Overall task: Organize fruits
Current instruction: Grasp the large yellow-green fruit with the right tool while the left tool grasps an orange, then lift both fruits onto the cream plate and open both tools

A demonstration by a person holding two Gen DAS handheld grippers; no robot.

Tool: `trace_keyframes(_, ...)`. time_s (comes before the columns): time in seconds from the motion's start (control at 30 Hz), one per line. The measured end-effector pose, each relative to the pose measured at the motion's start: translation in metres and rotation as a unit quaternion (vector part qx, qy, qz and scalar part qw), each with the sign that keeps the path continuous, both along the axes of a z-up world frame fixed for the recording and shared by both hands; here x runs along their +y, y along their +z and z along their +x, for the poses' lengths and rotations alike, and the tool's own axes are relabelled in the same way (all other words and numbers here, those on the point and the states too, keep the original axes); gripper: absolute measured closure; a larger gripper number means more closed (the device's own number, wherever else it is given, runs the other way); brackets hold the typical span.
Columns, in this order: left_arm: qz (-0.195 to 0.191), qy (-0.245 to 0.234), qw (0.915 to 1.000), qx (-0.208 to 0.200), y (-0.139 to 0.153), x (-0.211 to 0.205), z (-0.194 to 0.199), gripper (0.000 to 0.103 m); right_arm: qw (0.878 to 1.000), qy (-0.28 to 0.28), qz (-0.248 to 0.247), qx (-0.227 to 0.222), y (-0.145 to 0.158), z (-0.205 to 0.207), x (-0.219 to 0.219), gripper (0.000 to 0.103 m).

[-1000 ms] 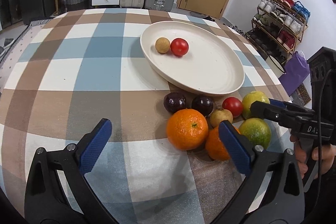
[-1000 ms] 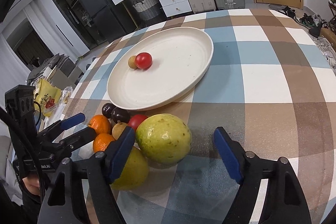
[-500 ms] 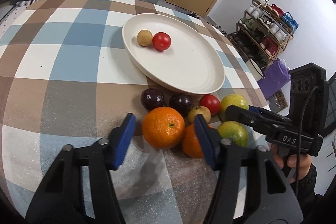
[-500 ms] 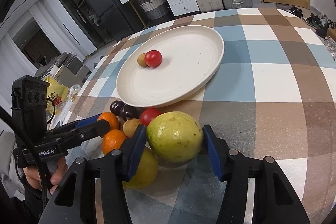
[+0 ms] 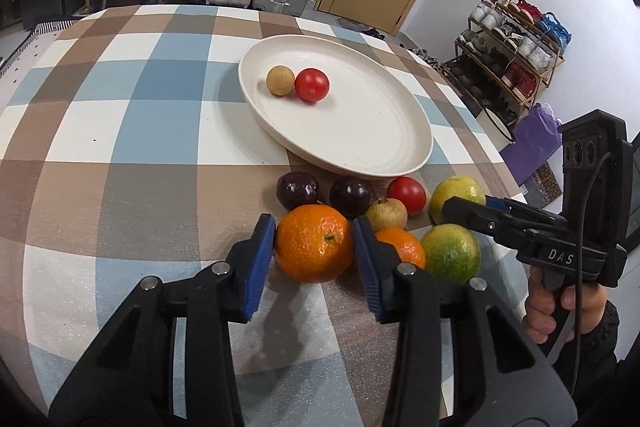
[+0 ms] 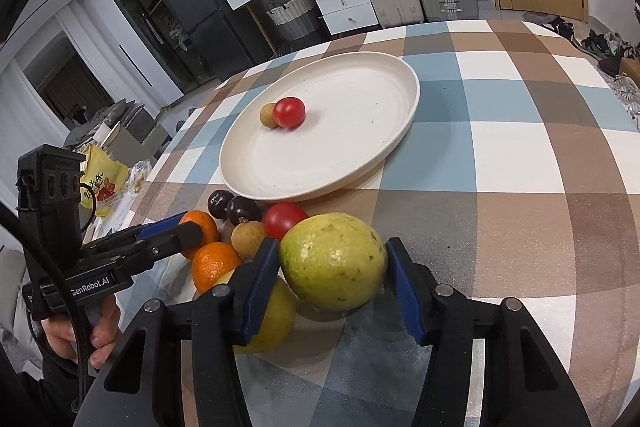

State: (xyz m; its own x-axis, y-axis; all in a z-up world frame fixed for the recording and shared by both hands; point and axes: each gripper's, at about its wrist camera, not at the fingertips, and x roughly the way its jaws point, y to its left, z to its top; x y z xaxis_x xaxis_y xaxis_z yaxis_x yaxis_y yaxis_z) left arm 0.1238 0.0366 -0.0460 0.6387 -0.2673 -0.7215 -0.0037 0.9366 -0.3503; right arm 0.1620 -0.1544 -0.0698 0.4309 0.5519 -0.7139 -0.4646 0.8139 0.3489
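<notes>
My left gripper is shut on a large orange, which rests on the checked tablecloth. My right gripper is shut on a big yellow-green guava, also on the cloth. Beside them lie a second orange, a second green fruit, two dark plums, a red tomato and a small tan fruit. The white plate holds a tan ball-shaped fruit and a red tomato.
The checked tablecloth covers a round table; its edge curves off at the right. Suitcases, drawers and a shoe rack stand beyond. A yellow bag lies off the table's left side in the right wrist view.
Both grippers have moved forward and closed: the left jaws went from wide open to gripping the large orange, and the right jaws closed onto the guava.
</notes>
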Motion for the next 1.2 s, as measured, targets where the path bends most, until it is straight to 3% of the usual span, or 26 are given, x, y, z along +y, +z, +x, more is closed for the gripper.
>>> trace_keyframes(0.37, 0.015, 0.004, 0.9995, -0.028, 0.017, 0.001, -0.010, 0.066, 1.000, 0.002, 0.000, -0.025, 0.010, -0.005, 0.000, 0.048)
trace_keyframes(0.73, 0.025, 0.012, 0.9977, -0.062, 0.040, 0.006, -0.010, 0.066, 0.998, -0.004, 0.019, -0.060, 0.040, -0.003, -0.011, 0.048)
trace_keyframes(1.2, 0.051, 0.014, 0.9956, -0.077, 0.055, 0.004, 0.019, 0.066, 0.997, -0.003, 0.020, -0.077, 0.061, 0.018, -0.006, 0.048)
